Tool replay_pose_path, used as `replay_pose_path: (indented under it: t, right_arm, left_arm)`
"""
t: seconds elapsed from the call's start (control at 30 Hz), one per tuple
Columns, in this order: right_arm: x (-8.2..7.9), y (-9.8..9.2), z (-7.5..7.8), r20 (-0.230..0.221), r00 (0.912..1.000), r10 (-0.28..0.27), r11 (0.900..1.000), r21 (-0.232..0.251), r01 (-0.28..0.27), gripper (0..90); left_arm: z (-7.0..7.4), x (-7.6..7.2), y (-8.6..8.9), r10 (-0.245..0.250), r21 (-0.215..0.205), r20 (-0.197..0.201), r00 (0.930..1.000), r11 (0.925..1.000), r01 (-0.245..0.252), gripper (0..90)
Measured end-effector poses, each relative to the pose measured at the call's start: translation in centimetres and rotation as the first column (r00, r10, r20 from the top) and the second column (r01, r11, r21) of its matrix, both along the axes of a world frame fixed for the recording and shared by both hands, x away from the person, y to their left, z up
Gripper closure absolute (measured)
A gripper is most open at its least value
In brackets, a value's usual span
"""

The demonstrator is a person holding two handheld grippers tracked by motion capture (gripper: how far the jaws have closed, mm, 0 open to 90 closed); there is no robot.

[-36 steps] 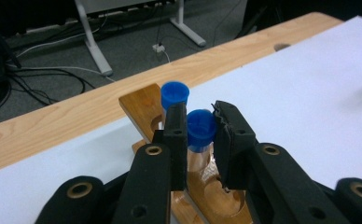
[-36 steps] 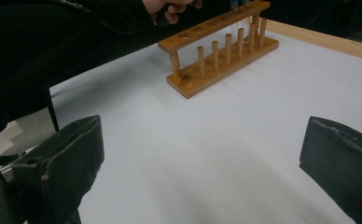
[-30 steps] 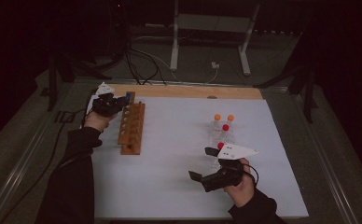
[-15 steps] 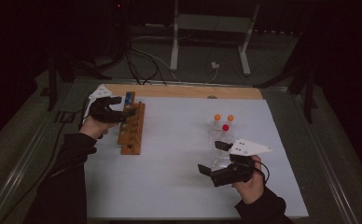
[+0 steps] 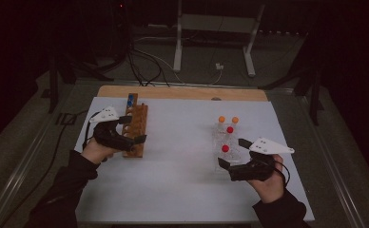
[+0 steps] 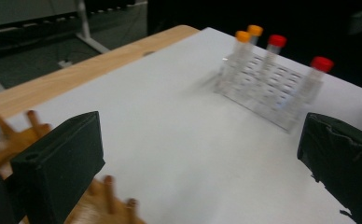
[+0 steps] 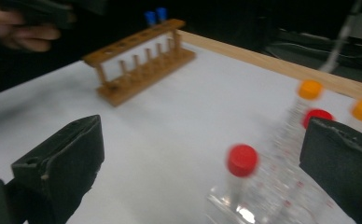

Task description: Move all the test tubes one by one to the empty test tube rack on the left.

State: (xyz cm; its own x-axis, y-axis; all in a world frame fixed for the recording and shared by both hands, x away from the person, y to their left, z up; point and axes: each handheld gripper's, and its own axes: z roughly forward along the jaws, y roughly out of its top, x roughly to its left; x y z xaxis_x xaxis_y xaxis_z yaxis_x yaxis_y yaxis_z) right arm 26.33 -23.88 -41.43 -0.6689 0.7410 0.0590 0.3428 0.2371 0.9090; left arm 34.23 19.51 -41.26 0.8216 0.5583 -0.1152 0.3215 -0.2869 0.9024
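Now the long brown wooden rack with round holes [image 5: 136,127] lies on the left part of the white desk [image 5: 182,185]. Its far end holds small tubes with blue caps [image 5: 131,100]; two show in the right gripper view. They stand upright in the rack.

The left gripper [image 5: 134,129] is just at the near half of this wooden rack. Its black jaws have just been opening and now stand wide apart. Nothing is between them. In the left gripper view, bits of the wooden rack show low down beside the left-hand jaw, and one blue cap peeks in at the left edge. The person's left hand [image 5: 96,150] holds this gripper from the near left side.

Well apart, on the right part of the desk, stands a clear plastic rack [image 5: 224,142]. It holds four clear tubes, all upright. Two have orange caps [image 5: 221,119] and stand at the far end. Two have red caps [image 5: 229,129]; one is near the middle and one is closer to the person.

The right gripper [image 5: 233,153] is just beside the near end of the clear rack. Its jaws are wide apart too, and they hold nothing. In the right gripper view, the nearest red cap sits between the two jaws, but the jaws do not touch it. The person's right hand [image 5: 270,183] holds this gripper from the near side.

A strip of light wood [image 5: 182,92] runs along the far edge of the desk.
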Motion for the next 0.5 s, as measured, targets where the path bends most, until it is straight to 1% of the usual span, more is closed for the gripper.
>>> replay_pose_path:
  t: [0.07,0.13,0.2,0.27,0.3,0.4,0.43,0.5]
  right_arm:
    - [0.1,-0.3,-0.5,-0.01,0.9997,-0.021,1.0,-0.011,0.021,0.0]
    - [0.3,-0.7,-1.1,-0.027,0.9992,-0.028,0.999,-0.02,0.028,0.0]
    - [0.5,-0.9,-1.8,-0.041,0.9984,-0.038,0.999,-0.027,0.037,0.0]
    - [0.7,-1.1,-2.4,-0.054,0.9973,-0.048,0.998,-0.045,0.046,0.0]
    - [0.8,-1.1,-2.6,-0.06,0.997,-0.049,0.998,-0.05,0.046,2.4]
    - [1.0,-1.2,-3.4,-0.077,0.9954,-0.057,0.997,-0.057,0.053,5.8]
    - [1.0,-1.2,-3.6,-0.086,0.9945,-0.06,0.997,-0.055,0.055,7.9]
    - [1.1,-1.2,-4.0,-0.093,0.9936,-0.063,0.997,-0.055,0.058,14.1]
  left_arm:
    - [-0.1,-0.7,-0.4,-0.018,0.004,0.006,0.9998,0.9998,0.018,1.2]
    - [-0.3,-1.2,-0.6,-0.034,-0.006,0.004,0.9994,0.9994,0.034,1.2]
    - [-0.5,-1.6,-0.9,-0.044,-0.008,0.011,0.999,0.999,0.044,1.2]
    - [-0.7,-1.9,-1.1,-0.058,-0.01,0.01,0.9983,0.9983,0.058,1.2]
    - [-0.8,-2.1,-1.2,-0.057,-0.007,0.013,0.9983,0.9983,0.057,1.2]
    - [-1.1,-2.4,-1.4,-0.069,-0.006,0.011,0.9976,0.9976,0.069,1.2]
    - [-1.2,-2.4,-1.5,-0.076,-0.002,0.006,0.9971,0.9971,0.076,1.2]
    - [-1.5,-2.5,-1.6,-0.075,0.004,0.007,0.9972,0.9972,0.075,1.2]
